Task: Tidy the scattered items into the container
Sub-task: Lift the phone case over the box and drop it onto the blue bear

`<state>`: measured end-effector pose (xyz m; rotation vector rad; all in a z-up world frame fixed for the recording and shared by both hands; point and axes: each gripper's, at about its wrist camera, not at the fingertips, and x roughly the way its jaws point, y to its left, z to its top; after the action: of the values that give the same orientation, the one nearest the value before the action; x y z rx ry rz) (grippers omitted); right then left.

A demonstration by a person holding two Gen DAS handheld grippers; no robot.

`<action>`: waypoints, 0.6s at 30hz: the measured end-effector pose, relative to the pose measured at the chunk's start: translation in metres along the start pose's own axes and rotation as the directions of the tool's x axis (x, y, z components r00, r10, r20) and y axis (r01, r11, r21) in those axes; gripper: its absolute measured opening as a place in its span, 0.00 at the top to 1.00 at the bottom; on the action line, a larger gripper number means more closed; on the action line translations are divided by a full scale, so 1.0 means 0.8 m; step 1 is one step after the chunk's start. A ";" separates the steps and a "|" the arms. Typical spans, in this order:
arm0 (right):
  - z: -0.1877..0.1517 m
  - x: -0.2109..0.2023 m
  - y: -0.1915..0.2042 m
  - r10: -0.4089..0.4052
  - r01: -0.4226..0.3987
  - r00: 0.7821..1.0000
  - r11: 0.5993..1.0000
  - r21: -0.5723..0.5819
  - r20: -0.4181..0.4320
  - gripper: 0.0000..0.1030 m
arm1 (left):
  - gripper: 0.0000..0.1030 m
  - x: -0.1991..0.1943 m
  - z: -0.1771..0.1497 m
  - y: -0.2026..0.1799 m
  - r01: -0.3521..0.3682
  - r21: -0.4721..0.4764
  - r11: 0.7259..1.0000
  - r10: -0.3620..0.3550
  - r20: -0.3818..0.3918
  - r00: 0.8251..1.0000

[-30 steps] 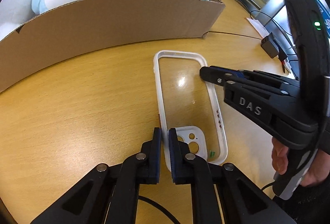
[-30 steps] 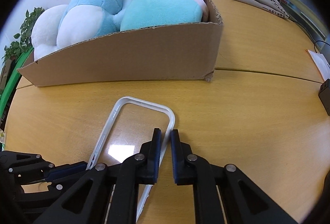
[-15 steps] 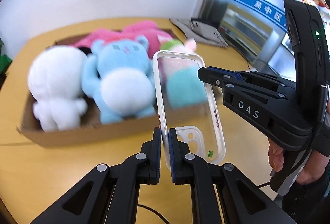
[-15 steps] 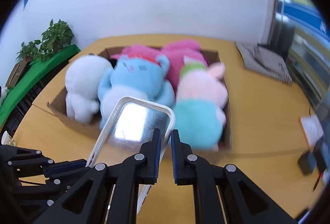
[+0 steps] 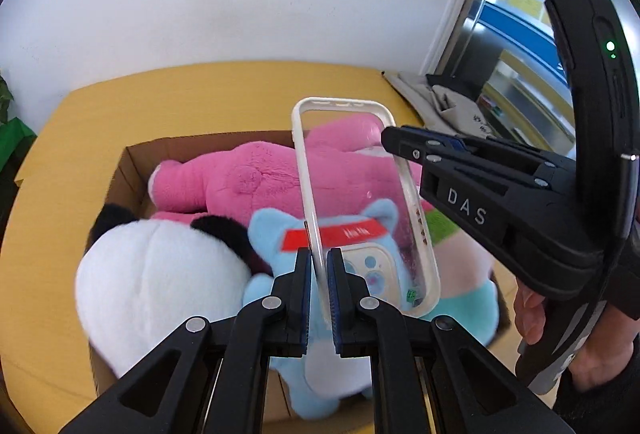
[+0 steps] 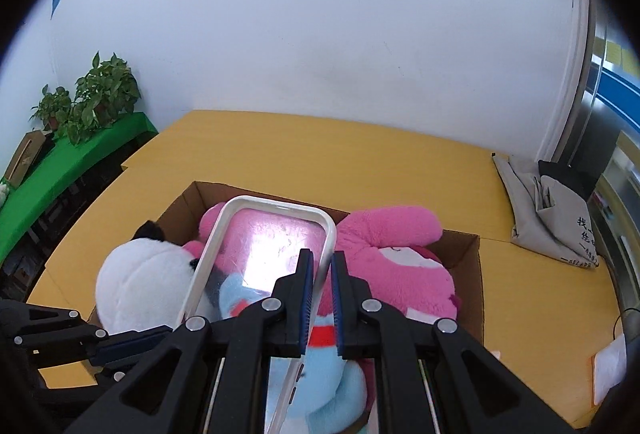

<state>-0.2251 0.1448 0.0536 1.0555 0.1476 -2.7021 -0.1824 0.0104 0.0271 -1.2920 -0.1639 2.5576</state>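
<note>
A clear phone case with a white rim hangs in the air above an open cardboard box. My left gripper is shut on the case's left rim near the camera cutout. My right gripper is shut on the opposite rim, further up. In the right wrist view the phone case tilts over the cardboard box, with my right gripper clamped on its edge and my left gripper at the lower left. Pink, white and blue plush toys fill the box.
The box stands on a yellow wooden table. A grey cloth bag lies at the table's far right, and white paper at the near right. Potted plants sit on a green shelf on the left. A hand holds the right gripper.
Both grippers have lifted the phone case off the table and carried it up and forward over the box. The view now looks down onto the plush toys.
</note>
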 end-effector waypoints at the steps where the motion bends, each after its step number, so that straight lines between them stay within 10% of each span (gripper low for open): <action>1: -0.001 0.020 -0.005 -0.002 0.002 1.000 1.000 0.011 -0.029 0.92 | 0.93 0.012 0.008 0.005 0.000 -0.008 1.000 0.000 -0.012 1.000; 8: -0.027 0.088 -0.029 0.003 0.002 0.994 0.999 0.053 -0.107 0.88 | 0.87 0.029 0.005 0.018 -0.017 -0.075 0.997 0.015 -0.020 1.000; 10: -0.034 0.091 -0.034 0.004 0.002 0.995 0.998 0.060 -0.101 0.64 | 0.79 0.019 0.002 0.019 -0.030 -0.084 0.996 0.029 -0.005 1.000; 13: -0.038 0.057 -0.039 -0.001 0.004 0.999 0.997 0.079 -0.035 0.22 | 0.35 0.005 -0.002 0.021 -0.049 -0.100 0.994 0.051 0.018 0.999; 18: -0.072 -0.007 -0.037 -0.035 0.034 0.999 0.998 0.049 0.016 0.22 | 0.09 -0.044 -0.033 0.021 -0.125 -0.087 0.988 0.133 0.090 0.987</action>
<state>-0.1909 0.1847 0.0152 1.0531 0.0979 -2.7581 -0.1445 -0.0161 0.0352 -1.2477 -0.2115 2.7512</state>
